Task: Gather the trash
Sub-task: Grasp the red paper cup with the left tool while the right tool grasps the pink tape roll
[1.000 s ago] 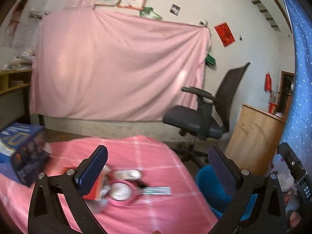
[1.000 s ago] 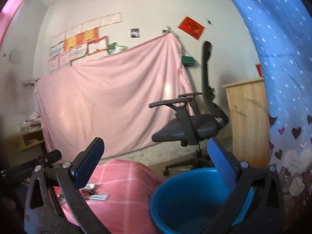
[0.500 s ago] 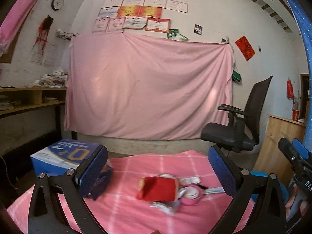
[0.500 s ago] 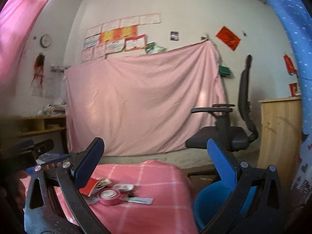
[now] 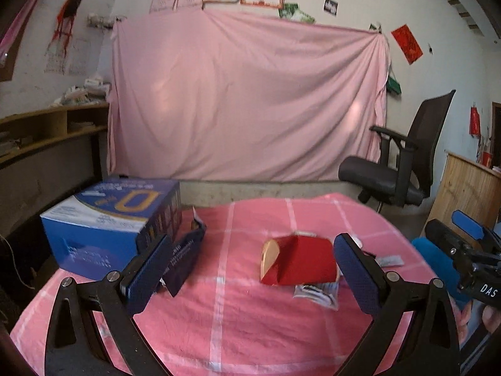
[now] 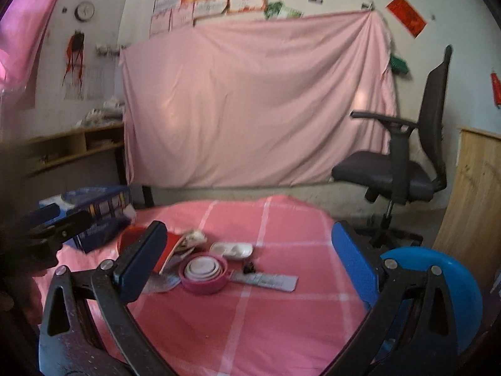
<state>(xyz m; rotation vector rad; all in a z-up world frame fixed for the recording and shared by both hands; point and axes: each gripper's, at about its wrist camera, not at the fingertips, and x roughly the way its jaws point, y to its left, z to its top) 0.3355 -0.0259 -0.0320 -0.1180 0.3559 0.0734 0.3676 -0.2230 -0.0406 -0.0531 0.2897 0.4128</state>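
From the left wrist, our left tool (image 5: 253,272) hangs released over the pink bench (image 5: 219,313), the red carton (image 5: 297,263) lying between its pads with a crumpled wrapper (image 5: 316,291) just beside. We'd drop squarely over that carton before clenching. From the right wrist, our right tool (image 6: 247,266) is released too, facing the pink tape roll (image 6: 203,272) and flat sachet (image 6: 266,280); the blue bucket (image 6: 454,282) waits off the bench's right edge.

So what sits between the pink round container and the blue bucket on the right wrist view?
A flat white strip packet lies on the pink cloth beside the pink round container. Toward the blue bucket, the right gripper's finger hides the rest.
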